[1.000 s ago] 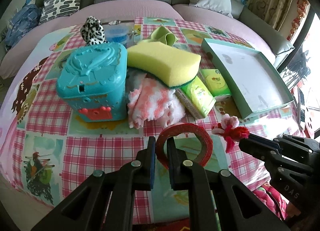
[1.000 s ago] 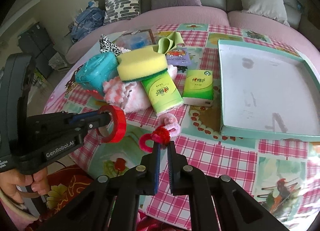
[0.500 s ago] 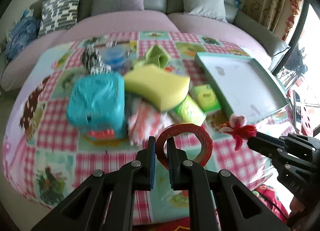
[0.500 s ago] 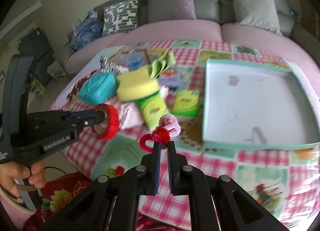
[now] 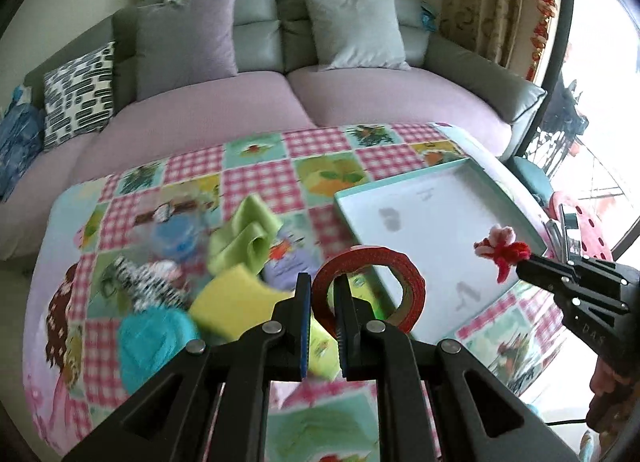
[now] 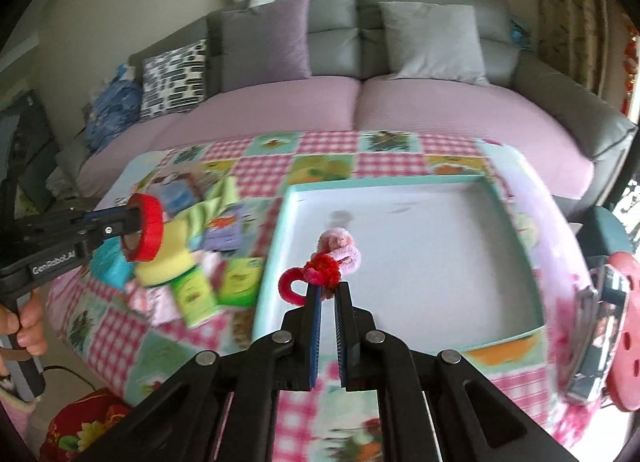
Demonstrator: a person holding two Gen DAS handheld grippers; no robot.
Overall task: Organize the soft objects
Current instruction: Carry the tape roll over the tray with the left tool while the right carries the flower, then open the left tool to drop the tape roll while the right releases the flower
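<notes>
My left gripper (image 5: pixel 323 282) is shut on a red tape roll (image 5: pixel 370 288) and holds it in the air above the table; it also shows in the right wrist view (image 6: pixel 145 228). My right gripper (image 6: pixel 328 290) is shut on a red and pink fuzzy toy (image 6: pixel 332 258), held over the near part of the teal-rimmed white tray (image 6: pixel 496 202). The toy also shows in the left wrist view (image 5: pixel 502 248). A yellow sponge (image 5: pixel 228 300), a green cloth (image 5: pixel 244 236), green tissue packs (image 6: pixel 240 280) and a pink fluffy cloth (image 6: pixel 158 302) lie in a pile left of the tray.
A teal box (image 5: pixel 150 340) and a leopard-print item (image 5: pixel 144 282) sit in the pile on the checked tablecloth (image 5: pixel 264 178). A grey and purple sofa (image 5: pixel 248 98) with cushions stands behind the table. A phone (image 6: pixel 592 326) lies at the table's right edge.
Both grippers have risen and moved forward and right with their loads. The tape roll and the fuzzy toy now hang near or over the tray instead of above the table's front.
</notes>
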